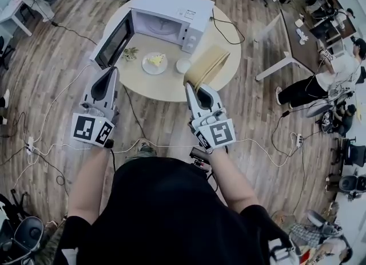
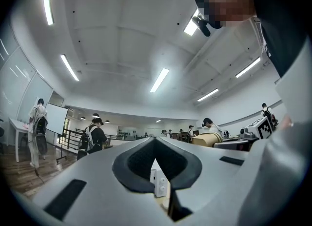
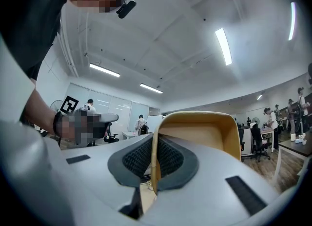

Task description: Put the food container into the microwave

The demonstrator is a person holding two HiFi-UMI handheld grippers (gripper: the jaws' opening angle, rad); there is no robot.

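Here, the food container (image 1: 209,65), a shallow tan tub, is gripped by the right tongs (image 3: 155,144). Its thin rim is pinched between the two dark pads, and the open side is turned toward the camera in the right gripper view. In the head view the container is seen tilted and held in the air over the near right edge of the round worktop (image 1: 166,88), apart from the things on it. The left tongs (image 2: 156,143) are closed, the pads meeting at the tips with nothing held between them, and they are raised just off the worktop's near left edge. On the far side of the worktop a white microwave (image 1: 170,13) is set, its door (image 1: 114,42) swung open to the left. In front of it a white plate (image 1: 154,63) with a yellow piece of food is found, beside it a small white bowl (image 1: 183,65), and near the door a small green item (image 1: 130,54) that cannot be made out.
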